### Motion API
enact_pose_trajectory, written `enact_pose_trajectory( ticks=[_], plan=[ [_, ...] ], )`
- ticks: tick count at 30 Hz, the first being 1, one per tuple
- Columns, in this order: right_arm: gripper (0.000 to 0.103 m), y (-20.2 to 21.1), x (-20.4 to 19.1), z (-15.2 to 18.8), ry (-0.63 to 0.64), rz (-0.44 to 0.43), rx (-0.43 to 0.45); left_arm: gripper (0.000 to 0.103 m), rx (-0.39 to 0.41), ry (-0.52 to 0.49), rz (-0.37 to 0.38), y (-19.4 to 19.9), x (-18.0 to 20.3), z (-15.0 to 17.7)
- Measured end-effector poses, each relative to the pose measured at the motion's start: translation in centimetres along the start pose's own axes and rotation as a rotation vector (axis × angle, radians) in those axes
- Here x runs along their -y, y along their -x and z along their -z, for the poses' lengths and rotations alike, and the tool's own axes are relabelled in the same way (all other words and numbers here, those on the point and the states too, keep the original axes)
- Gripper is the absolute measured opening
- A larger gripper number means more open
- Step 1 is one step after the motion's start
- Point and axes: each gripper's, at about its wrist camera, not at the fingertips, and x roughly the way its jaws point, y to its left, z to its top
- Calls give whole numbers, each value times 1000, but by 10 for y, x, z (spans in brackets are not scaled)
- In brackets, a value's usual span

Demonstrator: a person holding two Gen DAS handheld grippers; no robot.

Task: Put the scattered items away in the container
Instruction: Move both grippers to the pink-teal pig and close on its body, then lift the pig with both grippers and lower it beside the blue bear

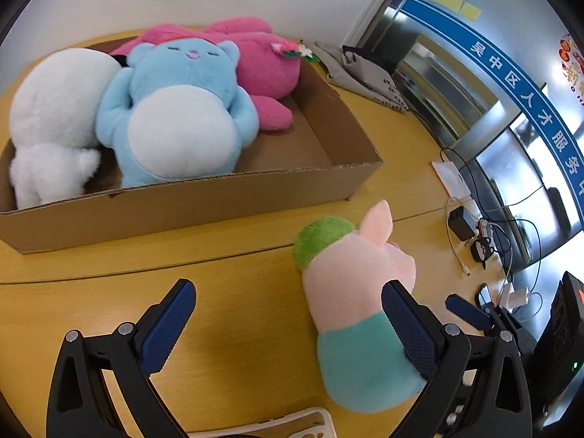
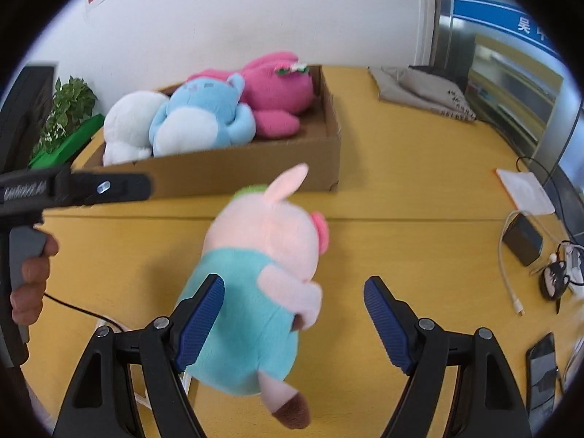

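Both tongs are seen spread wide, gripping nothing. Right tongs [image 2: 294, 308] are held low over the tabletop [image 2: 401, 241], and the pig plush [image 2: 255, 292] is seen between the blue pads: its teal body lies against the left pad [image 2: 200, 325], while the right pad stands apart from it. The pig lies on its side on the wood, its pink head toward 12 o'clock and one brown-tipped leg toward 6 o'clock. Left tongs [image 1: 288, 325] are seen over the same tabletop [image 1: 226, 284], with the pig plush [image 1: 350, 292] at 3 o'clock, its teal body partly covered by the right pad [image 1: 408, 328]; whether they touch cannot be told. A green tuft is seen at the head of the plush.

Farther out, toward 12 o'clock, the cardboard box [image 2: 255, 168] is seen on the tabletop, well apart from the pig. Inside it, a white plush [image 1: 54, 116], a blue plush [image 1: 175, 109] and a pink plush [image 1: 262, 65] are packed side by side, the blue one in the middle. At 3 o'clock, cables [image 2: 511, 273] and a phone [image 2: 544, 368] are seen. At 9 o'clock in the right wrist view, a potted plant [image 2: 65, 113] is seen.
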Motion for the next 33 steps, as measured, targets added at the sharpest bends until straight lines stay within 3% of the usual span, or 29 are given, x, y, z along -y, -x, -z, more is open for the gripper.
enact_pose_trajectory(
  ticks=[6,10,12,18,24,27,31,33],
  plan=[
    [80,-10,-11,4,12,-74,-16,103,-125,-20,83,-48,19,-4],
    [80,-6,-8,7,6,-110,-41,100,-148,-39,107,-60,24,-3],
    [80,-5,-9,9,16,-126,-57,82,-159,-43,134,-62,27,-1],
    [85,-13,-23,15,89,-68,-39,69,-162,-40,144,-59,25,0],
    [67,-9,-22,19,100,-86,-17,62,-143,-22,151,-51,19,3],
    [64,-7,-25,19,106,-89,-16,61,-131,-27,140,-45,17,4],
    [67,-10,-29,18,109,-82,-17,62,-134,-2,154,-50,6,5],
    [76,-13,-32,18,105,-64,-13,62,-134,-5,157,-51,6,5]
  ],
)
